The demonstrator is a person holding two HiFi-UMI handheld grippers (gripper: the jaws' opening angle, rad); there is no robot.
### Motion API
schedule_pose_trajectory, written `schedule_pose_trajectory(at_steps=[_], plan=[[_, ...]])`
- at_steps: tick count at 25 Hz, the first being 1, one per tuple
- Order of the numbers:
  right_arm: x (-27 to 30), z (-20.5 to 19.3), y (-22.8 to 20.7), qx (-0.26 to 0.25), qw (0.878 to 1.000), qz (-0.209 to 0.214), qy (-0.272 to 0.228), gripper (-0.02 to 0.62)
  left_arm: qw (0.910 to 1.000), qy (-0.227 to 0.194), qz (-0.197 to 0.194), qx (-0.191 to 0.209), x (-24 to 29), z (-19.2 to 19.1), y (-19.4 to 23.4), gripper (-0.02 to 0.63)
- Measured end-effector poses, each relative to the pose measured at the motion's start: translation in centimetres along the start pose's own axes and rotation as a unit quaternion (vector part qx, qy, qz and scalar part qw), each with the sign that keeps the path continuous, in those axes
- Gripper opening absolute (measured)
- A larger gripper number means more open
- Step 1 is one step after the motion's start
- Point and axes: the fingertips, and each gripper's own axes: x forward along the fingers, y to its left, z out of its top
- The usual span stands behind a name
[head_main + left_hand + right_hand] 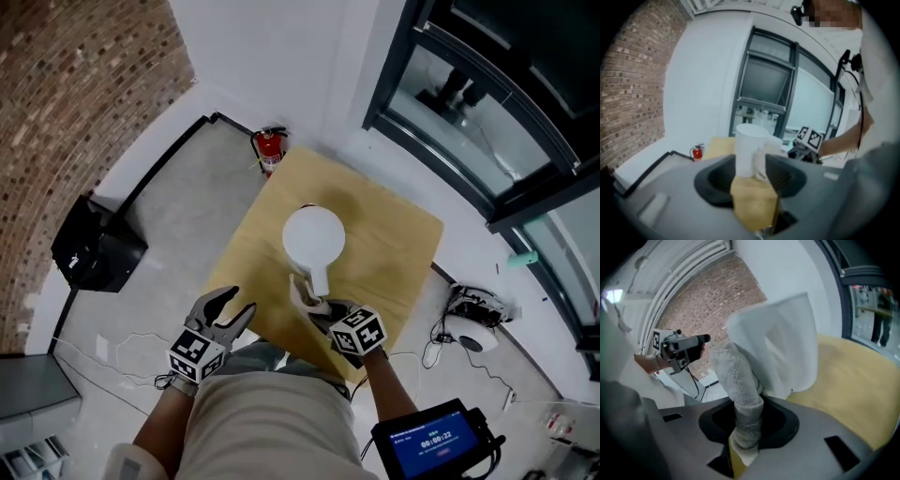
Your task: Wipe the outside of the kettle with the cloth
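A white kettle (314, 236) stands in the middle of a small wooden table (398, 234), its handle turned toward me. My right gripper (322, 304) is shut on a pale cloth (302, 292) right at the handle's near end. In the right gripper view the bunched cloth (740, 380) rises from the right gripper (745, 430) beside the blurred kettle (780, 350). My left gripper (236, 315) stands open and holds nothing at the table's near left edge, apart from the kettle. The left gripper view looks past the left gripper (752, 183) at the kettle (748, 147) and the cloth (760, 164).
A red fire extinguisher (270, 150) stands on the floor behind the table's far corner. A black box (94, 248) sits on the floor at left. A white device with cables (473, 328) lies at right. A screen device (436, 441) is near my right arm.
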Motion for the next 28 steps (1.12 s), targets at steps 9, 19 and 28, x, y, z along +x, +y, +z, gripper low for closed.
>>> schedule_pose_trajectory(at_steps=[9,19,28], plan=[[-2.2,4.2,2.4,0.012,0.996,0.047,-0.078,0.112,0.9997,0.022,0.002,0.007,-0.3,-1.0,-0.9,0.186],[-3.6,2.5,0.5,0.016,0.996,0.042,-0.071,0.112,0.999,0.014,0.039,0.016,-0.5,-0.1,1.0,0.186],[-7.7,4.5,-1.7,-0.091,0.993,-0.065,-0.038,0.112,0.9994,0.02,0.028,0.007,-1.7,-0.7,0.8,0.186]])
